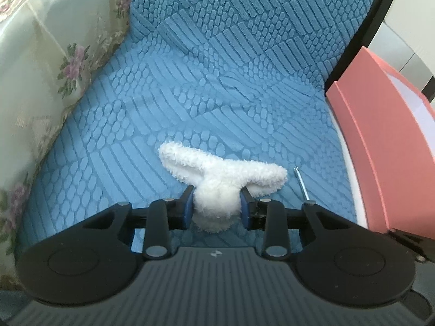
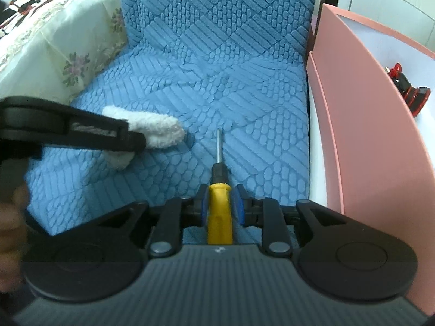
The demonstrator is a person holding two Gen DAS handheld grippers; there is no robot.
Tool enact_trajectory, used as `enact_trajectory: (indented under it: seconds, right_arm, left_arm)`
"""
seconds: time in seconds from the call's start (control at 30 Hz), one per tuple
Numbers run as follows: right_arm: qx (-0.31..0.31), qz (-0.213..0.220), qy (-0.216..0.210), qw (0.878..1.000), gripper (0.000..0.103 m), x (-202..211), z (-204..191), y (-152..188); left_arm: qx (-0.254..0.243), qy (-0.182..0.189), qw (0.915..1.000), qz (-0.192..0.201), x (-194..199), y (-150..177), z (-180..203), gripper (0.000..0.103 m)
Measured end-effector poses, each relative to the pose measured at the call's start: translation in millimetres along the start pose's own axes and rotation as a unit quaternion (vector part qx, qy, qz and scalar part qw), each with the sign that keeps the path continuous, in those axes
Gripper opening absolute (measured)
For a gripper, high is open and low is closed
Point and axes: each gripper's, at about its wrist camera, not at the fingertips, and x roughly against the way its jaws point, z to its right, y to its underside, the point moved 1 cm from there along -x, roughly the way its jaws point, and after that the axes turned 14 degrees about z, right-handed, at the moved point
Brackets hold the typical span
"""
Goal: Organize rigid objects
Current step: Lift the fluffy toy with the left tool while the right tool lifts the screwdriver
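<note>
A white fluffy bow-shaped item (image 1: 217,174) lies on the blue textured seat cover (image 1: 217,81). My left gripper (image 1: 217,206) is shut on its middle lump, both blue pads pressing into the fluff. The right wrist view shows that gripper (image 2: 130,135) from the side, with the fluffy item (image 2: 163,129) sticking out past it. My right gripper (image 2: 220,206) is shut on the yellow handle of a screwdriver (image 2: 219,228), whose metal shaft points away over the seat cover (image 2: 217,68). The screwdriver shaft (image 1: 301,183) also shows just right of the fluffy item.
A pink open box (image 2: 353,135) stands close on the right, its wall (image 1: 380,135) beside the seat. A red and black object (image 2: 407,89) lies inside it. Floral cream cloth (image 2: 68,49) borders the seat on the left. A hand (image 2: 11,209) holds the left gripper.
</note>
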Motion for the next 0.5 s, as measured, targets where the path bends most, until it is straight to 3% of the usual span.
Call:
enact_trajectory:
  seconds: [0.23, 0.5]
  right_arm:
    - [0.014, 0.003, -0.006, 1.000, 0.022, -5.2, -7.7, 3.7]
    - [-0.015, 0.031, -0.011, 0.999, 0.022, 10.6, 4.9, -0.9]
  left_arm:
    - [0.012, 0.004, 0.9998, 0.012, 11.8, 0.1, -0.5, 0.038]
    - [0.020, 0.017, 0.9994, 0.025, 27.4, -2.9, 1.6, 0.038]
